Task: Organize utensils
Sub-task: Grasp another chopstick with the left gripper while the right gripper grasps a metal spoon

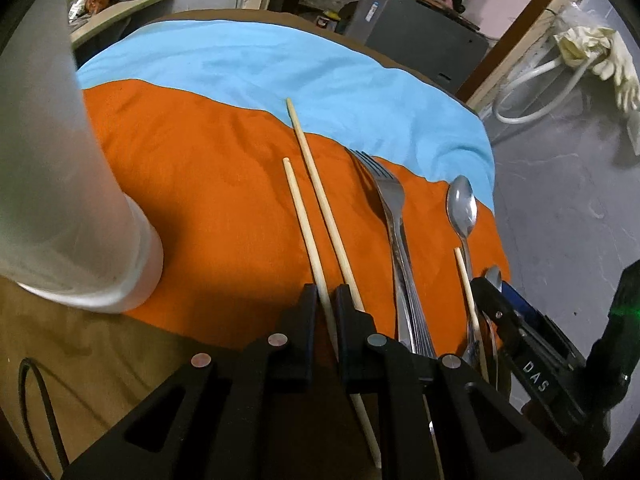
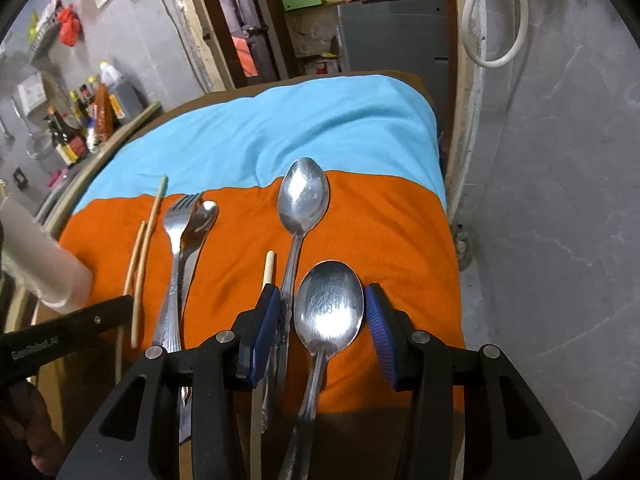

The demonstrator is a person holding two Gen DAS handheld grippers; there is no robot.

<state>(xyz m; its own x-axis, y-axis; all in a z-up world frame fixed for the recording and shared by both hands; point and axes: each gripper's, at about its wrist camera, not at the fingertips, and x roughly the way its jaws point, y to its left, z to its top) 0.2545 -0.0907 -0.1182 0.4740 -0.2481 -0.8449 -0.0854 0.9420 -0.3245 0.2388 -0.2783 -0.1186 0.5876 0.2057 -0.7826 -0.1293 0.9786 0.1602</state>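
Utensils lie on an orange cloth (image 1: pixel 224 184). In the left wrist view, my left gripper (image 1: pixel 325 300) is closed on a wooden chopstick (image 1: pixel 304 224); a second chopstick (image 1: pixel 316 184) lies just right of it. A fork (image 1: pixel 394 216), a spoon (image 1: pixel 462 208) and a third chopstick (image 1: pixel 466 284) lie further right. A frosted white cup (image 1: pixel 76 208) stands at the left. In the right wrist view, my right gripper (image 2: pixel 320 308) is open around the bowl of a large spoon (image 2: pixel 329 304). Another spoon (image 2: pixel 302 200), a chopstick (image 2: pixel 269 268), a fork (image 2: pixel 176 232) and a small spoon (image 2: pixel 200 224) lie nearby.
A blue cloth (image 1: pixel 280 68) covers the far half of the round brown table (image 1: pixel 72 352). The table edge drops to a grey floor (image 2: pixel 560 200) on the right. Sauce bottles (image 2: pixel 80 120) stand on a shelf at left. A grey cabinet (image 1: pixel 416 20) stands behind.
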